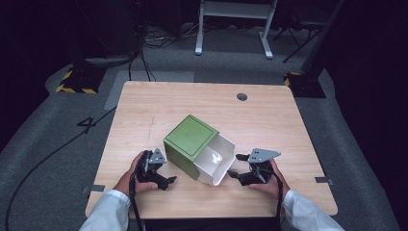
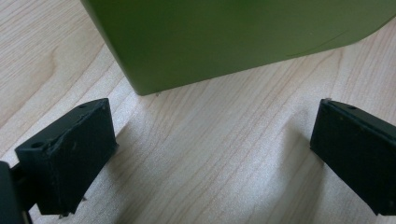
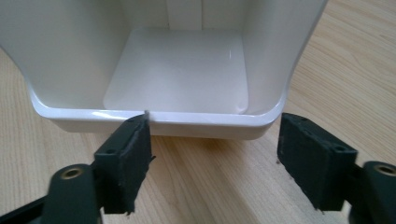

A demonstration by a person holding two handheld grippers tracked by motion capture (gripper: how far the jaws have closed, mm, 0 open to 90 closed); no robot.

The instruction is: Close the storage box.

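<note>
Your sleeves and hands come in from the near edge of the worktop (image 1: pixel 144 101). Your left gripper (image 1: pixel 166 181) sits just beside the near-left corner of the green box (image 1: pixel 188 144), not touching it. Its jaws stand wide apart with bare wood between them; in the left gripper view the green box (image 2: pixel 233 42) wall is just ahead of the jaw tips, clear of both. Your right gripper (image 1: pixel 233 166) points at the open front of the white drawer (image 1: pixel 222 161). Its jaws are apart and clamp nothing. In the right gripper view one jaw tip sits right at the front lip of the white drawer (image 3: pixel 163 122); contact there can't be told, and the other jaw is off by the drawer's corner, clear of it. White drawer is pulled partly out of the green box toward you, tilted diagonally on the worktop, roughly mid-table, inside looks empty. Beyond the box, a round grommet hole (image 1: pixel 242 96) near the far edge.
</note>
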